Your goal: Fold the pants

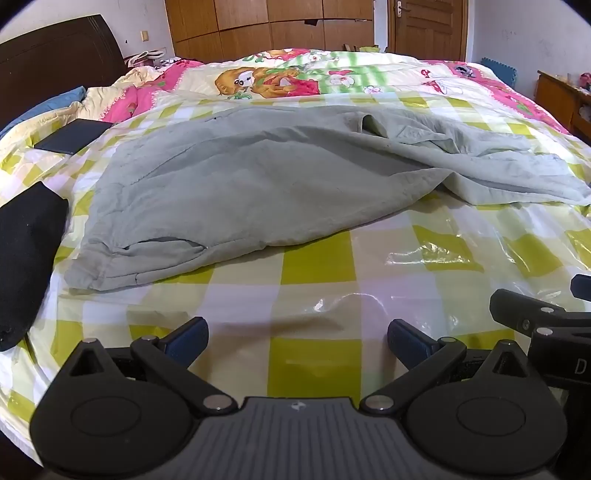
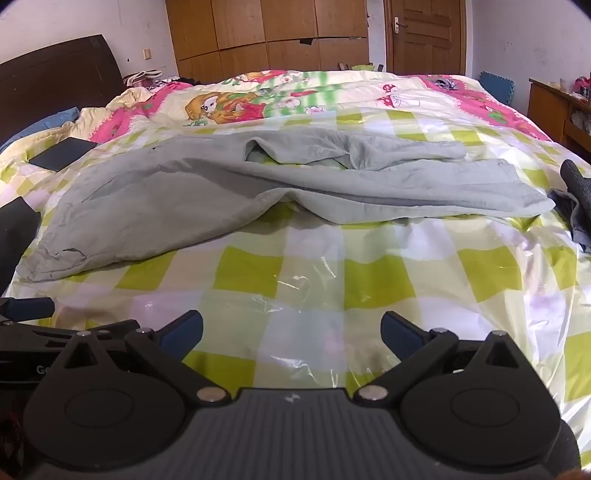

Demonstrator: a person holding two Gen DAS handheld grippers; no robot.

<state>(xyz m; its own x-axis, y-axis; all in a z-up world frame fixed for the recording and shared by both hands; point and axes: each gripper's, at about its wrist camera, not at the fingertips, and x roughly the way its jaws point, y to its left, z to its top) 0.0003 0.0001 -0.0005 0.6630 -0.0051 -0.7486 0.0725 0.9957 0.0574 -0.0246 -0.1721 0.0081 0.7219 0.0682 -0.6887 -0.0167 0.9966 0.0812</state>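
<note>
Grey pants (image 1: 236,184) lie crumpled across a bed covered with a green-and-white checked plastic sheet (image 1: 314,258), waistband at the left, legs bunched toward the right. They show in the right wrist view too (image 2: 207,192). My left gripper (image 1: 297,341) is open and empty, held above the sheet in front of the pants. My right gripper (image 2: 291,334) is open and empty, also short of the pants. The right gripper's side shows at the left wrist view's right edge (image 1: 546,317).
A black garment (image 1: 26,258) lies at the bed's left edge and a dark flat rectangle (image 1: 72,136) beyond it. A dark grey cloth (image 2: 576,206) lies at the right edge. A dark headboard (image 1: 55,62), wooden wardrobes (image 1: 269,26) and a wooden side table (image 2: 554,107) surround the bed.
</note>
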